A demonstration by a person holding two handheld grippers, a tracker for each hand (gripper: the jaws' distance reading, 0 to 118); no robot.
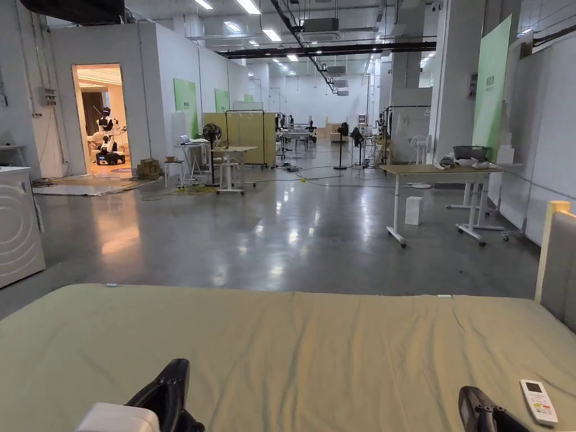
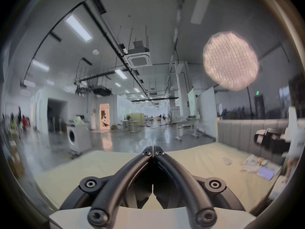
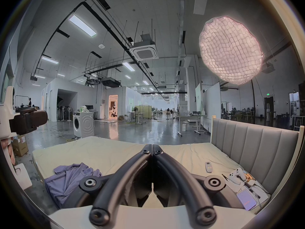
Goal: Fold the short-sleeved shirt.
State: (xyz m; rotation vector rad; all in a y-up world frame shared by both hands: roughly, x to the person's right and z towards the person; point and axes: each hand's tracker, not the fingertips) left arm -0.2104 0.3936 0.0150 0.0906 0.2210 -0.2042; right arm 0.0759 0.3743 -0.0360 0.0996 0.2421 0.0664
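While both jaws sit pressed together and empty, your left gripper (image 2: 153, 147) and right gripper (image 3: 152, 145) hover over the bed (image 3: 102, 151); folding unstarted. Next, open and reach the crumpled shirt (image 3: 66, 181) at eight o'clock.

Ceiling strips (image 1: 247, 5) light the hall evenly and glare on the polished floor (image 1: 281, 236). A glowing round lamp (image 3: 230, 50) hangs above-right of the tongs. Both gripper views bulge, with dark rims; the left one smears at its sides

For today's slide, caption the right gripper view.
Shut tongs above a bed, crumpled purple shirt lying unfolded.
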